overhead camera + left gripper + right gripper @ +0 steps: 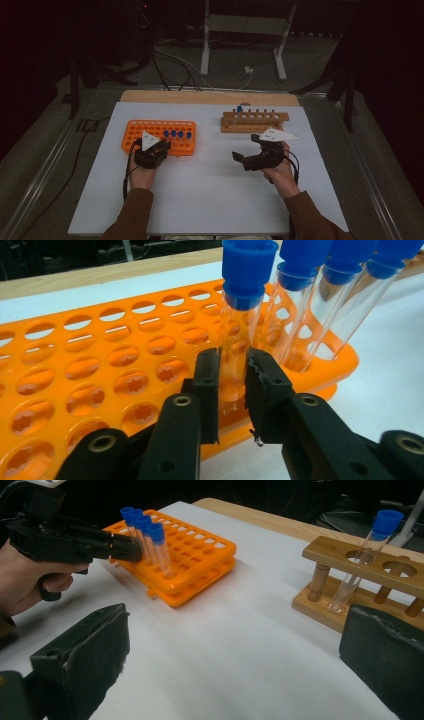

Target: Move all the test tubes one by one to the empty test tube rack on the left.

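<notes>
The left tool [233, 390] has its pads closed on a clear blue-capped test tube [240, 330] standing in the orange perforated plastic rack [100, 375]. Lift it straight up so the neighbouring tubes stay put. The right tool [232, 660] waits wide open and empty over the white counter [240, 645].

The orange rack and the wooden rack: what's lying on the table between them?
Nothing: bare white tabletop separates the orange rack from the wooden rack, as the high view and right gripper view show.

High view looks forward and down over the white table [210, 200]; left gripper view sits close at the orange tube rack [100, 370]; right gripper view looks level across it; all share that rack [200, 565]
</notes>
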{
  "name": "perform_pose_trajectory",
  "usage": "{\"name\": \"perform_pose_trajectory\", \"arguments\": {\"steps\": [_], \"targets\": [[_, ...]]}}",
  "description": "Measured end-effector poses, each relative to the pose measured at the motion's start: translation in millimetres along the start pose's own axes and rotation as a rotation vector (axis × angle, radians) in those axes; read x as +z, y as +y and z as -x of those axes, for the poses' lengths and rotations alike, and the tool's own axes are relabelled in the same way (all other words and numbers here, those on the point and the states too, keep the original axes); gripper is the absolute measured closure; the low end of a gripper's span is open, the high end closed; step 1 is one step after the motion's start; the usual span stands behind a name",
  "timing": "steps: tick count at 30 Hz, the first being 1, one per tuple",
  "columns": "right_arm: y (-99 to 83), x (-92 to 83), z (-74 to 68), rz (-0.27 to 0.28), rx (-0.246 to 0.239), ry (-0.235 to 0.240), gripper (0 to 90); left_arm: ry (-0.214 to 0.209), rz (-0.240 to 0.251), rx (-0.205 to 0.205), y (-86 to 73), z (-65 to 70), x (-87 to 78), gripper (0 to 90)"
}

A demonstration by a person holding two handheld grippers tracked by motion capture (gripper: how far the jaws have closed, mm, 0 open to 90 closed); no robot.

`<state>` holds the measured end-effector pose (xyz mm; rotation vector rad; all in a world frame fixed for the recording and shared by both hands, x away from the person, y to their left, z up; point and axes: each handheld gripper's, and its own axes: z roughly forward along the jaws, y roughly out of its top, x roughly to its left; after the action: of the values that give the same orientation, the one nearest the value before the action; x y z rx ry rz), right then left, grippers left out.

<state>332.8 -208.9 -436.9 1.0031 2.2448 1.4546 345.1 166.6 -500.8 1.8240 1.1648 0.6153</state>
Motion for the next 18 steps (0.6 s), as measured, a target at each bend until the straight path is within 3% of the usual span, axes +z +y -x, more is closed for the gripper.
{"name": "perform_pose_trajectory", "arguments": {"steps": [6, 13, 18], "targets": [[-0.3, -0.6, 2.7, 0.004, 0.011, -0.004, 0.0, -0.025, 0.026, -0.036, 2.5, -3.3, -11.7, 60.9], [0.0, 0.1, 2.7, 0.009, 0.012, -0.006, 0.0, -0.09, 0.071, -0.081, 5.8, -1.6, -29.7, 49.1], [0.2, -0.4, 4.0, 0.015, 0.018, -0.011, 0.0, -0.083, 0.099, -0.078, 6.4, 4.1, -40.7, 33.6]]}}
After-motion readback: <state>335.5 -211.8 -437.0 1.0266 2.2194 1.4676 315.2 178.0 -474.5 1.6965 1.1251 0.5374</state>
